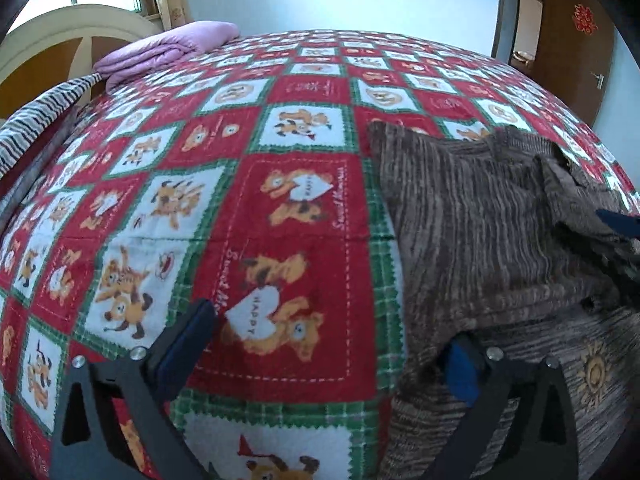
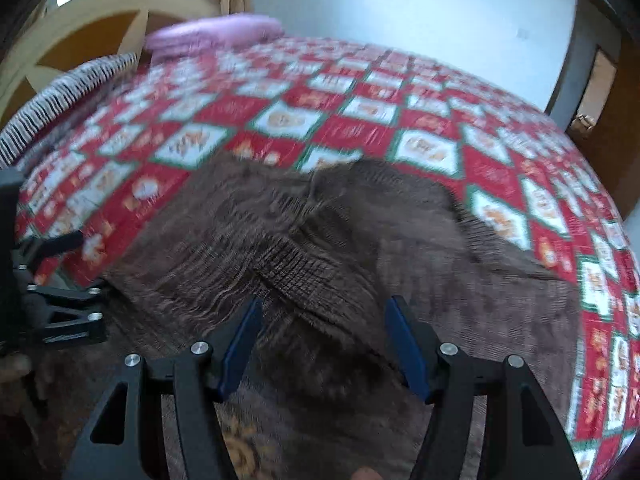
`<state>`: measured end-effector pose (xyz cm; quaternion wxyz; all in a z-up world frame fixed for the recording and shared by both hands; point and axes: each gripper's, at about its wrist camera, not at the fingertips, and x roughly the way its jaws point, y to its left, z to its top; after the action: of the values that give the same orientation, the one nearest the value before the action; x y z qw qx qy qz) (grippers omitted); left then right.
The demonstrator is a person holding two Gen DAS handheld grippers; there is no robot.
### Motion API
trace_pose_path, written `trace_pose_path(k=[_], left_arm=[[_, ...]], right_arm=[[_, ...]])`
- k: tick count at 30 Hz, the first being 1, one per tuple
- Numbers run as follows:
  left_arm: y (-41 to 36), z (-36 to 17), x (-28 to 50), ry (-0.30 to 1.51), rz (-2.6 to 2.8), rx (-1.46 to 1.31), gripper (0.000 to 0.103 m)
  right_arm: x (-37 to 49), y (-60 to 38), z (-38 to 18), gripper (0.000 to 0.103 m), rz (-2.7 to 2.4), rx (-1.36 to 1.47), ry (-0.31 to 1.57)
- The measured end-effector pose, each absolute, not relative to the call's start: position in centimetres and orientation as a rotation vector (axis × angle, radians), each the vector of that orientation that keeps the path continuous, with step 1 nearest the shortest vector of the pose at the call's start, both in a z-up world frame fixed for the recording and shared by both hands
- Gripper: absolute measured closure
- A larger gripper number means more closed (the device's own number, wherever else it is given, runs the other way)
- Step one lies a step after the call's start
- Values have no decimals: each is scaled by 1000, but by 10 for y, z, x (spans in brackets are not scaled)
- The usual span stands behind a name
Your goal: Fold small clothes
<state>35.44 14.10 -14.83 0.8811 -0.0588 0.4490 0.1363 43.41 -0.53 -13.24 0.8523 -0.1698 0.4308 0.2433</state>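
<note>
A small brown striped knit garment (image 1: 480, 216) lies on the bed, with a sun motif (image 1: 596, 372) near its lower right; it also fills the middle of the blurred right wrist view (image 2: 320, 248). My left gripper (image 1: 332, 340) is open, its left finger (image 1: 188, 340) over the bedspread and its right finger (image 1: 464, 372) tucked under a fold of the garment. My right gripper (image 2: 324, 344) is open just above the garment, nothing between its fingers. The left gripper (image 2: 52, 308) shows at the left edge of the right wrist view.
A red, white and green bear-patterned bedspread (image 1: 280, 208) covers the bed. A folded purple blanket (image 1: 168, 48) and a zebra-striped cloth (image 1: 36, 120) lie by the headboard (image 1: 48, 40). A wooden door (image 1: 576, 36) stands at the far right.
</note>
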Motion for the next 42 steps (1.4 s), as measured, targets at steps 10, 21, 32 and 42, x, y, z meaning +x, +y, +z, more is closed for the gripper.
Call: trace_pose_path(k=[10, 21, 32, 42], left_arm=[[145, -147, 340, 921, 304, -156, 0], [148, -148, 331, 928, 307, -163, 0], [160, -97, 313, 808, 293, -172, 0], [122, -122, 401, 869, 313, 46, 0]], right_arm=[[484, -113, -126, 38, 137, -144, 903], [434, -88, -139, 69, 455, -86, 965], [410, -144, -119, 62, 371, -118, 836], [440, -218, -133, 62, 131, -131, 907]])
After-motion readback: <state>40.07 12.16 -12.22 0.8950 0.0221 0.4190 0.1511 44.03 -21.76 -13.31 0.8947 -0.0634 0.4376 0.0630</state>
